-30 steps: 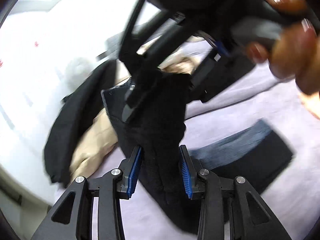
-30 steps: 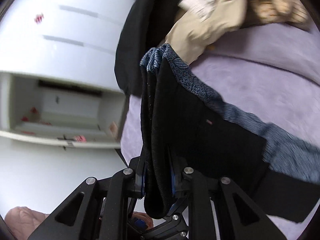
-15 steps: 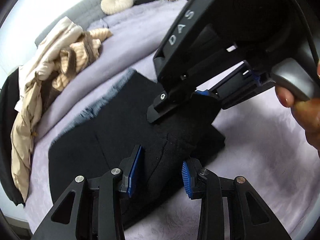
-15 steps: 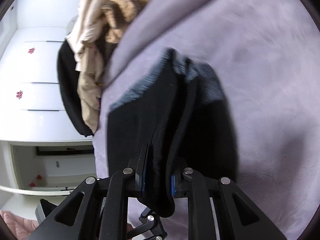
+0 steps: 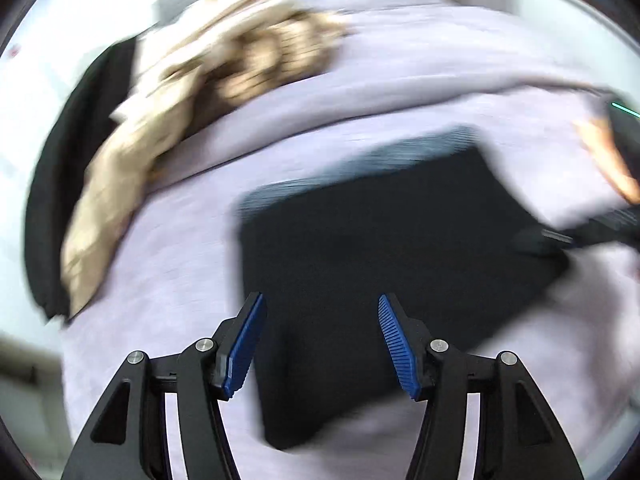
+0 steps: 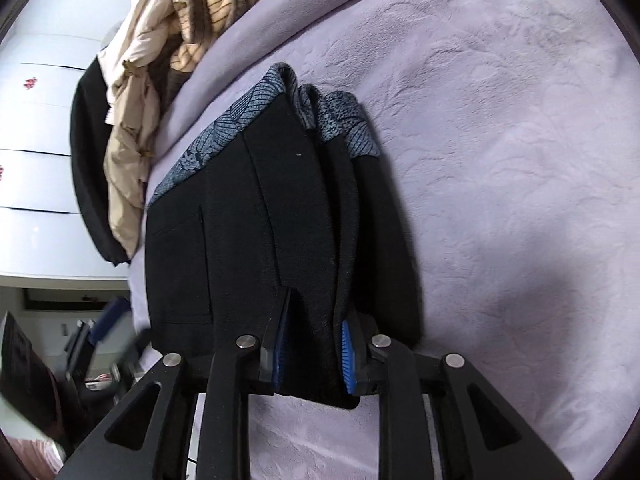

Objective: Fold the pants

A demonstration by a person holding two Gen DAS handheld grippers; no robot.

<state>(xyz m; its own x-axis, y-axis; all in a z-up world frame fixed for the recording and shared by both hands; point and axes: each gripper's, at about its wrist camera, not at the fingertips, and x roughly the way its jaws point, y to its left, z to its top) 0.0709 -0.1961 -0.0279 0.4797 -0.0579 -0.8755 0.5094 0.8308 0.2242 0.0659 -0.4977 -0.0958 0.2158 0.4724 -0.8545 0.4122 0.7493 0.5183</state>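
Pants (image 6: 256,240) lie folded into a thick black bundle on the lilac blanket (image 6: 500,160), grey-blue patterned lining showing along the far edge; several layers stacked, edges fanned at the right side.

Right gripper (image 6: 312,344): jaws opening; the near fold of the pants sits between the blue pads (image 6: 347,354); left pad looks tucked against the cloth, right pad at the edge of the fold; whether the pads are pressing the cloth I cannot tell, contact reads light; bundle rests on the blanket, not lifted.

Left gripper (image 5: 322,340): jaws opening, wide gap between the blue pads (image 5: 396,344); nothing clamped; pads stand clear above the near corner of the pants (image 5: 380,248), no cloth touching either pad; released; view is motion-blurred, so fine detail is lost.

In the left wrist view the right gripper shows as a dark blurred shape at the right edge (image 5: 576,232), touching the far side of the bundle, with a hand (image 5: 608,160) behind it.

Heap of clothes (image 6: 168,60) (beige, striped, one black piece) lies at the blanket's far left, well apart from the pants; white drawers (image 6: 36,140) beyond it.
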